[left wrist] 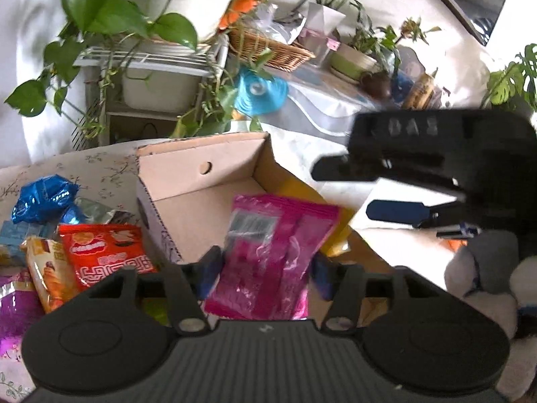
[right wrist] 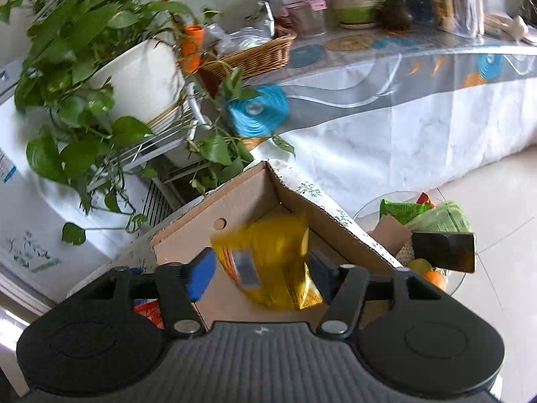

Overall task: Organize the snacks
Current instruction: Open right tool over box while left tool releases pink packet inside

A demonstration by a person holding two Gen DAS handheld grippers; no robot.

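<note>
Left gripper (left wrist: 265, 265), seen along its own fingers: the jaws stand part-way apart with a pink snack packet (left wrist: 268, 255) between the blue pads; the packet spans the gap from pad to pad, but whether the pads press on it cannot be told. The packet hangs over the open cardboard box (left wrist: 188, 181), whose bare floor shows behind it. Right gripper (right wrist: 261, 273), seen in its own view: the jaws likewise stand part-way apart around a yellow snack packet (right wrist: 268, 265), which is blurred and tilted inside the box (right wrist: 241, 198); contact between pads and packet cannot be judged. In the left view the right gripper (left wrist: 339, 188) also appears at the right, above the box's far side, its two fingers visibly separated. Beside the box, on the floral tablecloth (left wrist: 100, 164), lie further snacks: a red packet (left wrist: 104, 252), an orange-brown packet (left wrist: 47, 272), a blue foil packet (left wrist: 43, 198) and a purple one (left wrist: 13, 315) at the frame edge. Background: potted trailing plants (left wrist: 110, 10), a wicker basket (left wrist: 268, 47) and a draped table (right wrist: 402, 107).
</note>
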